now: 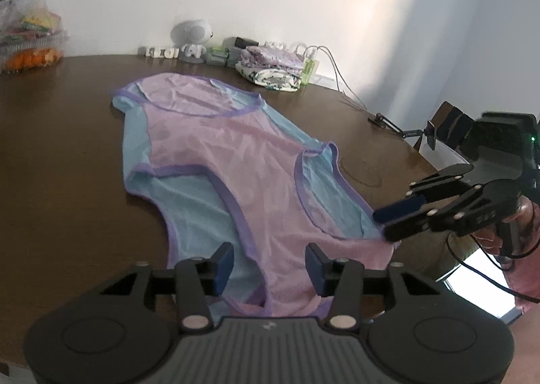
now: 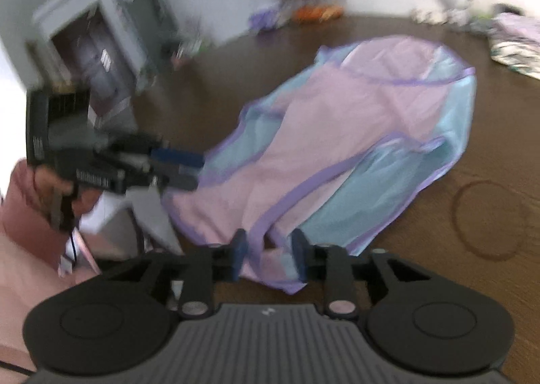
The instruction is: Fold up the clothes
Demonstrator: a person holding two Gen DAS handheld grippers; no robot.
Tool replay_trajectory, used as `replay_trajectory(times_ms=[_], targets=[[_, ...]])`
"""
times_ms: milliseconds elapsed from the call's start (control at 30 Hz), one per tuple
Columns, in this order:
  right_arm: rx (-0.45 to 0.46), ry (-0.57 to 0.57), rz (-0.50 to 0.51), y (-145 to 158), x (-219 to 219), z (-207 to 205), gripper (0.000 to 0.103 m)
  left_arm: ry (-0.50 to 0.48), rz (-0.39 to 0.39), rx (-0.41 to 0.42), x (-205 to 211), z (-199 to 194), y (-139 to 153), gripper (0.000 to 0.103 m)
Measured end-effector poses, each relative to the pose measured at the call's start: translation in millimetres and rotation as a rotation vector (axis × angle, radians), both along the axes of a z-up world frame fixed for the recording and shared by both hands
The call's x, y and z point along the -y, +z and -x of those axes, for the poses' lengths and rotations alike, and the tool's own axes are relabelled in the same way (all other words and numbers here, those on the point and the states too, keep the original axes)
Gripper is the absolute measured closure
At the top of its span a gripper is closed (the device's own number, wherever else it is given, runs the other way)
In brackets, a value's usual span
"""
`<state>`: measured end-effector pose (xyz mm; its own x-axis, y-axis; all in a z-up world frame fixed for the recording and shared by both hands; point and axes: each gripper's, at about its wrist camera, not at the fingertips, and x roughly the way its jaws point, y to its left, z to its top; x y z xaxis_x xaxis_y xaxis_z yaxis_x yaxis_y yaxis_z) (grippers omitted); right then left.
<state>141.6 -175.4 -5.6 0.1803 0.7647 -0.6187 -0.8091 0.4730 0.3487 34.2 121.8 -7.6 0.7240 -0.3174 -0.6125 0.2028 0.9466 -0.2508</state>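
Flat, sheer pink/blue garment point(image 1: 216, 161) w/ purple trim on wood table point(image 1: 60, 154).

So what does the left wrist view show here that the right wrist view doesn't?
Only the left wrist view shows the green bottle, the white cables along the wall, and the right gripper from outside, at the garment's edge.

Only the right wrist view shows the grey cabinet, the ring mark on the wood, and the left gripper from outside.

Both show the pink and blue garment spread on the brown table, the white figurine and the folded pile.
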Motion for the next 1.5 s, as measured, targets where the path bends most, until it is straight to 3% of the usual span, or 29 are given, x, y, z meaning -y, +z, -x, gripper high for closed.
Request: replay_trajectory(times_ms=[100, 400, 633, 733, 767, 933, 1133, 1233, 1333, 1500], targets=[[0.015, -0.059, -0.030, 1.6, 19.2, 8.6, 0.059, -0.100, -0.054, 0.022, 14.2, -4.9, 8.7, 0.057], [0.032, -0.173, -0.057, -12.5, 49.9, 37.9, 0.052, -0.564, -0.324, 0.006, 102.5, -46.5, 13.6, 0.054], [0.023, -0.200, -0.064, -25.3, 59.5, 52.4, 0.048, -0.775, -0.391, -0.083, 129.6, -73.2, 2.4, 0.057], [0.024, -0.199, -0.058, -30.6, 56.8, 51.6, 0.048, -0.798, -0.449, -0.139, 140.3, -77.8, -6.5, 0.085], [0.028, -0.197, -0.058, -31.2, 55.6, 51.2, 0.048, -0.793, -0.442, -0.157, 141.0, -79.9, -6.7, 0.096], [0.093, -0.215, -0.039, -30.5, 44.4, 52.7, 0.049, -0.725, -0.276, -0.208, 127.7, -98.8, 5.8, 0.098], [0.336, -0.267, 0.099, -23.3, 12.3, 75.6, 0.063, -0.666, -0.062, -0.251, 106.9, -116.2, 15.5, 0.097], [0.432, -0.272, 0.133, -18.5, 1.0, 88.1, 0.066, -0.648, -0.002, -0.265, 102.2, -119.8, 14.7, 0.097], [0.517, -0.288, 0.182, -17.8, -9.8, 95.9, 0.067, -0.625, 0.033, -0.261, 99.7, -120.5, 15.3, 0.087], [0.554, -0.275, 0.238, -25.1, -22.5, 100.7, 0.067, -0.585, 0.030, -0.238, 97.6, -118.4, 17.3, 0.085]])
